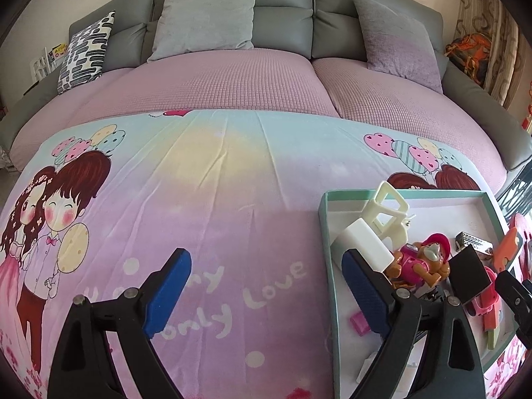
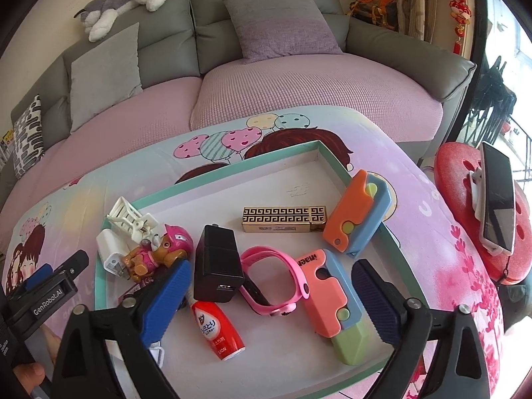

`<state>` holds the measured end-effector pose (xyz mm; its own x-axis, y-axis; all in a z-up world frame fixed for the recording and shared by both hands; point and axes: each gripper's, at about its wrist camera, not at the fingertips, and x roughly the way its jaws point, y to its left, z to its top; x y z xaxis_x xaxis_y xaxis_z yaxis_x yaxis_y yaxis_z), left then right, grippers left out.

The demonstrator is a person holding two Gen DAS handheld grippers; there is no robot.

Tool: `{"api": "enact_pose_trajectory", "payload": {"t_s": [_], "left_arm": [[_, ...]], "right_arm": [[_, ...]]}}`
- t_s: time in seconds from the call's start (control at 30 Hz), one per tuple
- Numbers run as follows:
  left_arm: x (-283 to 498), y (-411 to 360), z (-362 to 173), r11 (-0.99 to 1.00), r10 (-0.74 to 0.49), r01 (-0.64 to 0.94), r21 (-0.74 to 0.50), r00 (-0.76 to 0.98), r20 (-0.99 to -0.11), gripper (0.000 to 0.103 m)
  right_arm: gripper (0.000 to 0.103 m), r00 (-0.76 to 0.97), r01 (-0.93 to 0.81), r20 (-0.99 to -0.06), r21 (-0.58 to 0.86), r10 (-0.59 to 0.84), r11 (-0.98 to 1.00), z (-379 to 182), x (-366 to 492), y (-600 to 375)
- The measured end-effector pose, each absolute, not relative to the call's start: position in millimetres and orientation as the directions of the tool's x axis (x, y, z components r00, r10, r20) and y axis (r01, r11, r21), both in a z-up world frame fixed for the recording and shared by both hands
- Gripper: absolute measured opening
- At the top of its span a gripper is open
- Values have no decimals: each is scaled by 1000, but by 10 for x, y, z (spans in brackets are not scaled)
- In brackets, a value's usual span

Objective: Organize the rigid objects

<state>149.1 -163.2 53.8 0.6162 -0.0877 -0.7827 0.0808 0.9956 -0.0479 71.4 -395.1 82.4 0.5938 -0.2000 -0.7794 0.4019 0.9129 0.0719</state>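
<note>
Holding toy dog (image 2: pixel 159 252), black charger (image 2: pixel 217 266), pink band (image 2: pixel 269 279): tray (image 2: pixel 319 148); both hand-held grippers (image 2: pixel 269 302) wide open, empty.

- The cartoon-print cloth (image 1: pixel 212 206) left of the teal-rimmed tray (image 2: pixel 329 156) lies bare, open to any pass.
- The tray's far right corner is bare too.
- Its near half is crowded: black charger (image 2: pixel 217 266), pink strap (image 2: pixel 266 279), red bottle (image 2: pixel 219 331), and pink-blue toy (image 2: pixel 329 296) lie close together.
- An orange-blue toy (image 2: pixel 357 212) straddles the right rim.

Toys (image 2: pixel 159 252) in tray (image 2: pixel 335 163) on blanket (image 1: pixel 206 206)
</note>
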Motion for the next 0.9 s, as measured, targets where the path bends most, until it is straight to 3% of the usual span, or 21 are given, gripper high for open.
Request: {"api": "enact_pose_trajectory", "payload": {"t_s": [0.43,0.9], "left_arm": [[1516,-1472,508,997,-70,37,-61,621,-781,93],[1242,-1378,651,990,-138,82,-111,634,-761,92]], "right_arm": [[103,597,386,-780,72,-189,920,792,765,-3878],[103,626,356,-760,76,-177,931,799,672,-3619]]}}
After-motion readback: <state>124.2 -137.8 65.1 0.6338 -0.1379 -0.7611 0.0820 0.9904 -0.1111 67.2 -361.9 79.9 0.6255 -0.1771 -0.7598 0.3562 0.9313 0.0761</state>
